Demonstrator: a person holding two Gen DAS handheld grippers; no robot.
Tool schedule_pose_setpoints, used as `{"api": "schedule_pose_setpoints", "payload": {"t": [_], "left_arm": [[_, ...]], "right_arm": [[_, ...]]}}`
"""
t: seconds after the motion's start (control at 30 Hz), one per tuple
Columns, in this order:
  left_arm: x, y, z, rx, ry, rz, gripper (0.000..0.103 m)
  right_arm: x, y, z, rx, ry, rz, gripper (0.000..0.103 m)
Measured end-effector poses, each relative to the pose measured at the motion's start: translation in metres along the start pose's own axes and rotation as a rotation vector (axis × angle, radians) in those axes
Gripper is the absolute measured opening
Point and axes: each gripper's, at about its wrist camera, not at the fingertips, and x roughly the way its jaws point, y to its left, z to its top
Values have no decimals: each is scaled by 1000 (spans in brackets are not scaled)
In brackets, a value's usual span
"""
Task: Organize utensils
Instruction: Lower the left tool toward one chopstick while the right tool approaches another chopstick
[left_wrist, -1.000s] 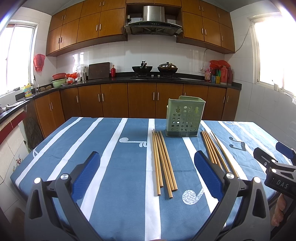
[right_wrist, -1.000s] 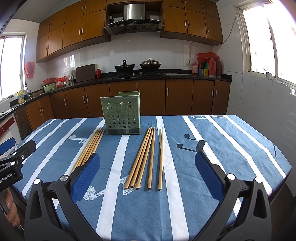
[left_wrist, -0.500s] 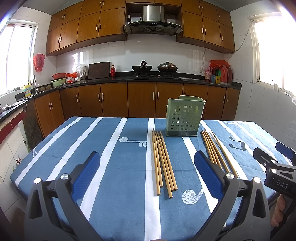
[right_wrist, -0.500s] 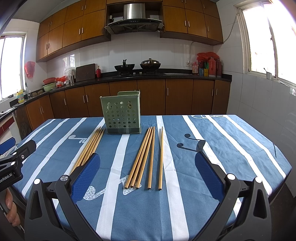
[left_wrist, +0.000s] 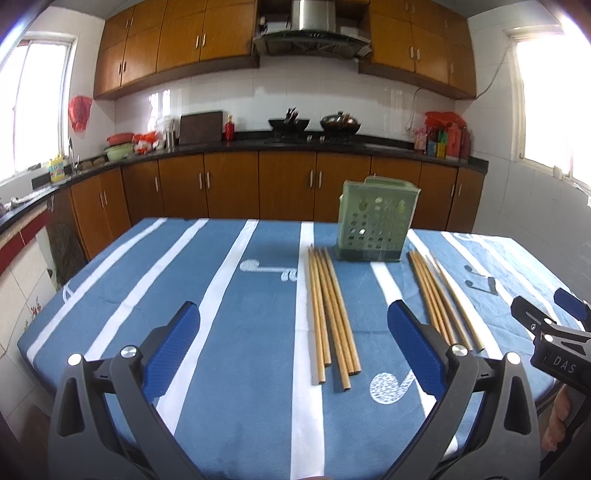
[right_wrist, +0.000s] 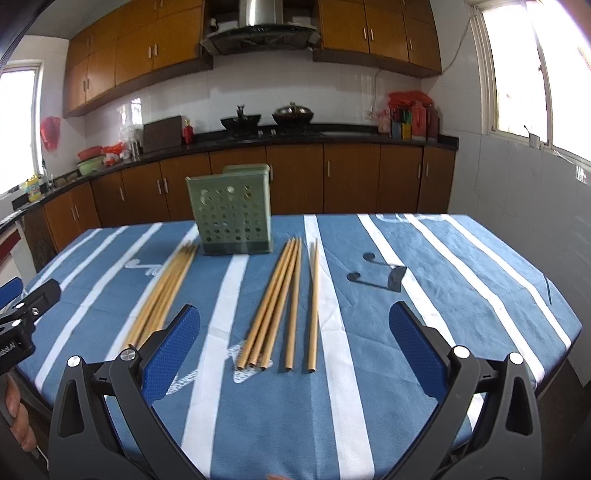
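Two chopstick bundles (right_wrist: 280, 302) (left_wrist: 332, 317) lie on the tablecloth (right_wrist: 424, 295), flanking the green holder (right_wrist: 232, 214) at twelve o'clock. Both the left gripper (left_wrist: 293, 350) and right gripper (right_wrist: 295, 350) hang released, empty. Best to pinch one bundle mid-length, then tip it upright over the holder.

Behind your work you have a blue cloth with white stripes and music notes (left_wrist: 229, 295) covering the counter. Along the far wall runs a row of brown lower cabinets (left_wrist: 229, 188) under a black worktop (right_wrist: 351, 131), with matching upper cabinets (left_wrist: 177, 37) and a steel range hood (left_wrist: 312, 22) above. Two dark woks (right_wrist: 241, 121) sit on the stove, a dark cutting board (left_wrist: 201, 127) leans against the white tiles, and a red bottle (left_wrist: 229, 129) stands just beside it. A red bag (left_wrist: 79, 112) hangs near the left window (left_wrist: 33, 107).
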Motion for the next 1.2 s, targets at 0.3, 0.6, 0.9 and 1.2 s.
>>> {"api": "schedule_pose_setpoints", "payload": {"t": [0.3, 0.6, 0.9, 1.2], "left_arm": [[43, 27, -2, -51, 140, 67, 99], [86, 39, 2, -54, 251, 56, 97], [127, 16, 2, 23, 350, -30, 59], [159, -3, -3, 59, 436, -104, 32]], "right_arm": [[64, -31, -6, 106, 232, -59, 68], [125, -30, -3, 138, 398, -26, 41], [143, -34, -4, 126, 420, -71, 11], [146, -36, -2, 113, 406, -68, 11]]}}
